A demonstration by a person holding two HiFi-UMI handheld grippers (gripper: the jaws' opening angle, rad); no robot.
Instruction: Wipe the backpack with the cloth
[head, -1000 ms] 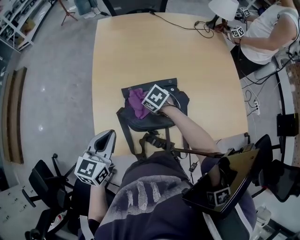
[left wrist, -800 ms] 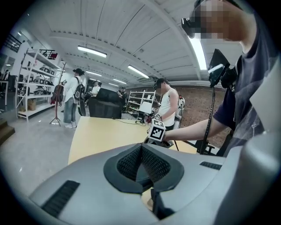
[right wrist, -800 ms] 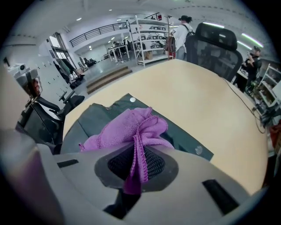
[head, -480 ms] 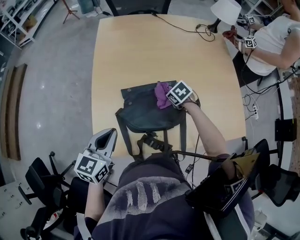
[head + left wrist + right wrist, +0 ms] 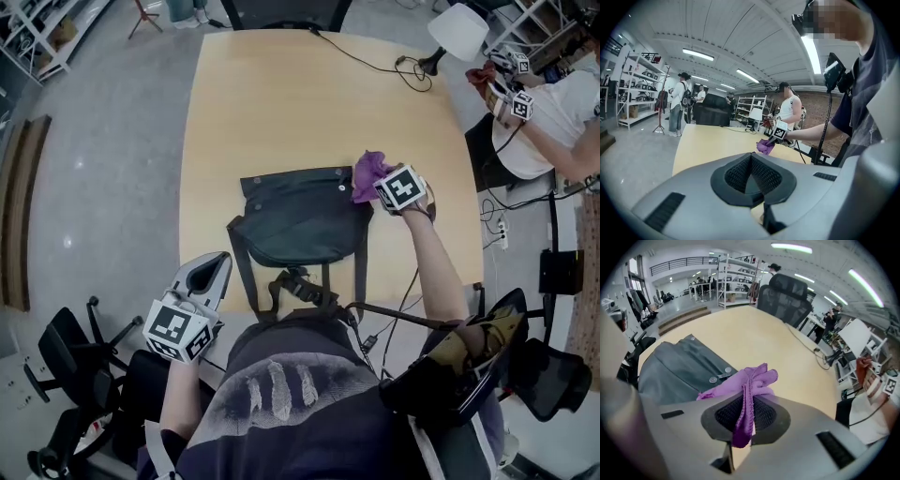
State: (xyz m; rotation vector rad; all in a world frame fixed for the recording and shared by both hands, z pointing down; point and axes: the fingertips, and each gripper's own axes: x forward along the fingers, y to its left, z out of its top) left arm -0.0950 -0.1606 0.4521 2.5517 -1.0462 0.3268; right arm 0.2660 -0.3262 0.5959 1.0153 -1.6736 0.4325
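A dark grey backpack (image 5: 298, 220) lies flat on the wooden table (image 5: 281, 103), straps hanging over the near edge. My right gripper (image 5: 380, 180) sits at the bag's upper right corner, shut on a purple cloth (image 5: 368, 173). In the right gripper view the cloth (image 5: 745, 385) is pinched between the jaws and bunches out ahead, with the backpack (image 5: 682, 369) to its left. My left gripper (image 5: 208, 277) hangs off the table's near left edge, jaws together and empty. In the left gripper view the cloth (image 5: 765, 146) shows far off.
A black cable (image 5: 375, 58) and a white lamp (image 5: 457, 28) sit at the table's far right. Another person (image 5: 553, 108) with marked grippers sits right of the table. Office chairs (image 5: 75, 366) stand near my left side.
My right gripper has dragged the purple cloth rightward across the backpack, from its left-middle to the upper right corner. The left gripper has stayed put.
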